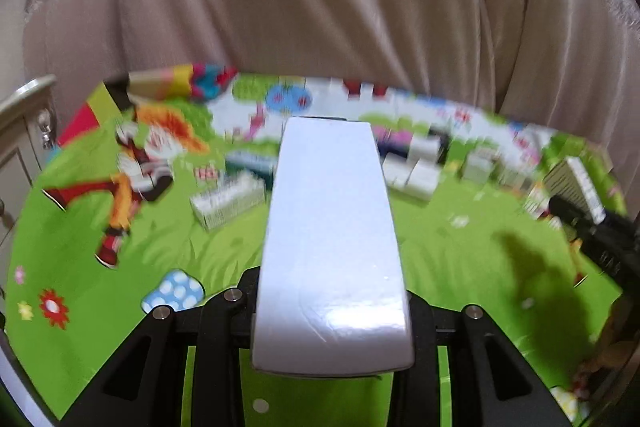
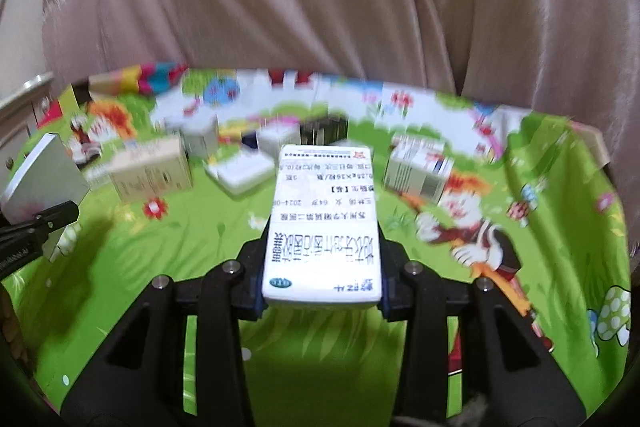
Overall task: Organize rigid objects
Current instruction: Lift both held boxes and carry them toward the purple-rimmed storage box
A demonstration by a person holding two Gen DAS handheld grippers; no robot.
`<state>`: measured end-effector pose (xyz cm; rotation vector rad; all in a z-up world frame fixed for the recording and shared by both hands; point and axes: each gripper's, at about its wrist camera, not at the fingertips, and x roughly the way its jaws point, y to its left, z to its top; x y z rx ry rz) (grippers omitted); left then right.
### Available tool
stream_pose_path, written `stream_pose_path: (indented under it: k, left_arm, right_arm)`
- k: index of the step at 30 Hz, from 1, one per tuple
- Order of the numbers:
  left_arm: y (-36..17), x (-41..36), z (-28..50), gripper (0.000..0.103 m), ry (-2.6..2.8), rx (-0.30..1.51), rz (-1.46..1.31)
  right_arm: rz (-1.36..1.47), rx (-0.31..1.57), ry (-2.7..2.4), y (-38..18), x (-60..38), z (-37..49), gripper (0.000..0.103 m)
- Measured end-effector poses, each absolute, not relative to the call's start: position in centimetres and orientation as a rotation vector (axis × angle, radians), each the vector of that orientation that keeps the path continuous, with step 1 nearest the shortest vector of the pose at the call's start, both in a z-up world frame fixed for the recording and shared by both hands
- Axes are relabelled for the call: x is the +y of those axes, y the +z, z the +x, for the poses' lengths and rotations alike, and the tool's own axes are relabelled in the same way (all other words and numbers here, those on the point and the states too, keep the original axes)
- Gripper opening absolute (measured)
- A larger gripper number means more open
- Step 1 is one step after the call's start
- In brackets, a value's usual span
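Observation:
My left gripper [image 1: 330, 307] is shut on a plain white box [image 1: 328, 235] that lies lengthwise between the jaws and hides the fingertips. It hangs above the green cartoon mat [image 1: 224, 259]. My right gripper [image 2: 323, 255] is shut on a white medicine box [image 2: 322, 223] with blue printed text, also held off the mat. Each gripper shows in the other's view: the right one [image 1: 592, 227] at the right edge, the left one [image 2: 40, 223] at the left edge with its white box [image 2: 40, 179].
Several small medicine boxes lie on the far part of the mat: a tan box [image 2: 152, 175], a flat white box [image 2: 242, 171], a white and blue box [image 2: 420, 171], a striped box [image 1: 228, 201]. A beige curtain [image 1: 320, 7] hangs behind. A cabinet [image 1: 24, 131] stands at left.

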<state>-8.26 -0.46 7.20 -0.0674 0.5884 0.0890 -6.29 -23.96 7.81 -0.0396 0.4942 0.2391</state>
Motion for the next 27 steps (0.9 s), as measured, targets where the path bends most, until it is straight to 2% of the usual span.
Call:
stream_pose_path:
  k: [8,14,27]
  left_arm:
    - [13.2,-2.8,-12.5,0.036,0.090,0.310,-0.017]
    - [14.7,-4.1,-14.2,0.036,0.057,0.260,-0.018]
    - [16.4,-2.4,-19.2,0.036,0.079,0.226,-0.026]
  right_arm:
    - [0.016,0.234,0.190,12.9,-23.9,-12.7,0.044]
    - [0.021,0.140,0.221,16.8,-23.6,-16.1,0.044]
    - [-0.024,0.069,0.354,19.6,-20.3,-20.2,0.044]
